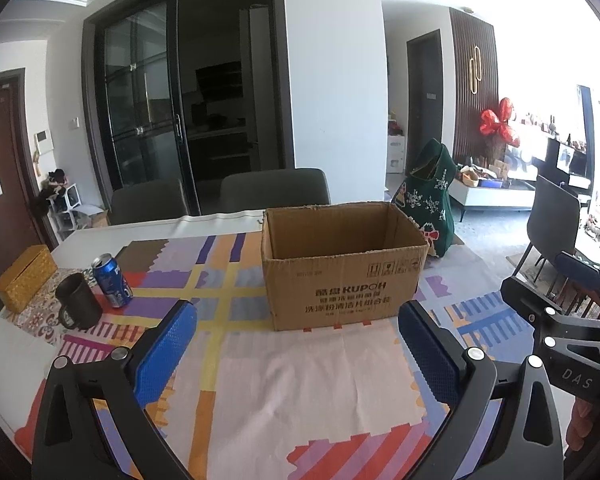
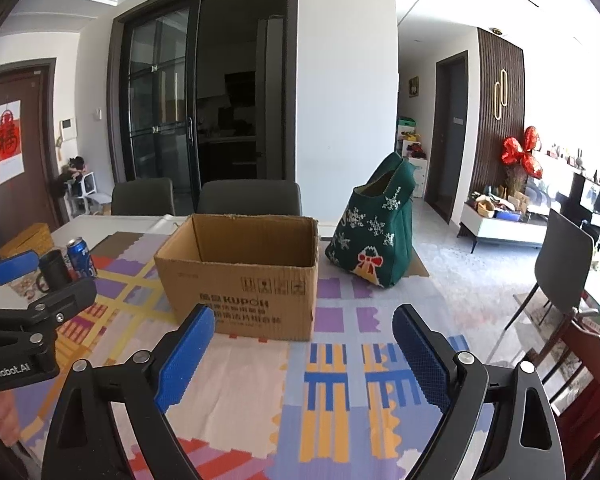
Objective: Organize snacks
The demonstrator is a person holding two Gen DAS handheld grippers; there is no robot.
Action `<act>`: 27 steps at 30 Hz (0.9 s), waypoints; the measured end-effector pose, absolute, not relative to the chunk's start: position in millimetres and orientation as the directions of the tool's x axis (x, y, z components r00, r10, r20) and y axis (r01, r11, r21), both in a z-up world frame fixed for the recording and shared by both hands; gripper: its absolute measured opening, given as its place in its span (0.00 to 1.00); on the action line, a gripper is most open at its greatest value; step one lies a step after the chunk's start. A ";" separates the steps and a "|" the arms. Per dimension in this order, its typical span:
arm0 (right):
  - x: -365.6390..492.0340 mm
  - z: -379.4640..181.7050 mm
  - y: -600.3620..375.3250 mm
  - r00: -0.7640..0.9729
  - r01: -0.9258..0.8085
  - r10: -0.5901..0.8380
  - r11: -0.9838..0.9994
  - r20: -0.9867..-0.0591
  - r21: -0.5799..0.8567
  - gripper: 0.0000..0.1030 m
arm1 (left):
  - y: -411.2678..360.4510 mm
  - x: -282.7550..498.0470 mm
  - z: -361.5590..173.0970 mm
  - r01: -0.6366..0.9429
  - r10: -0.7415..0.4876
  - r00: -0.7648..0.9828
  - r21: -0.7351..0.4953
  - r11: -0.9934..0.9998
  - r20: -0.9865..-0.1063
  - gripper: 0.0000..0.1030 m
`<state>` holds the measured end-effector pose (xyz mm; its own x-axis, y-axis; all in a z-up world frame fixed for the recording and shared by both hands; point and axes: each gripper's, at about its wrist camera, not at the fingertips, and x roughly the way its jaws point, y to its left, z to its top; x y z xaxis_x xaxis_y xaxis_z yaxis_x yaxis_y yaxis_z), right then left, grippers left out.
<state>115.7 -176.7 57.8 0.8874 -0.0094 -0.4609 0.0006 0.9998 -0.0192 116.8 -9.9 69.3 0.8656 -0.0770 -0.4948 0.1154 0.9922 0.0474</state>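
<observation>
Snacks are what I'm meant to sort, yet none shows anywhere on the table (image 1: 100,236). The nearest candidate is the blue can (image 1: 112,281) at the far left, standing tilted against the dark mug (image 1: 78,306), with a yellow woven box (image 1: 26,278) further left. My guess is the snacks sit inside the green bag (image 2: 374,240), which stands upright just right of the cardboard box (image 1: 342,268); its mouth gapes but I cannot see in.

The cardboard box sits in the middle of the patterned cloth (image 1: 300,380), top open and facing both tools, which makes it the likely place to gather things. What I see of its inside is bare, though the near wall hides the floor.

My left gripper (image 1: 298,350) hovers near the box's front, jaws spread wide with nothing between them but cloth. My right gripper (image 2: 304,354) is alongside, also wide open and empty, pointing between box and bag. I read both as readied for a first pick.

A hand shows only as a sliver at each frame's edge. Chairs behind the table are partly blocked by the box.
</observation>
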 end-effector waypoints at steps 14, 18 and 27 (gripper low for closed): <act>95.2 59.0 -176.2 0.890 -0.013 0.004 1.000 -0.457 -0.018 0.89 | -7.5 95.7 75.9 0.108 -0.068 0.882 0.058 0.992 -0.467 1.00; 93.2 61.1 -175.8 0.894 -0.013 0.003 1.000 -0.449 -0.018 0.89 | -7.1 94.1 77.2 0.113 -0.074 0.884 0.058 0.992 -0.462 1.00; 92.0 63.8 -175.0 0.897 -0.014 0.005 1.000 -0.443 -0.017 0.89 | -7.0 92.2 78.6 0.114 -0.074 0.888 0.060 0.992 -0.454 1.00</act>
<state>92.0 -175.0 63.8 0.8966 0.0053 -0.4428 -0.0140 0.9998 -0.0165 92.2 -7.0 78.6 0.8879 -0.0744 -0.4539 0.1135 0.9917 0.0596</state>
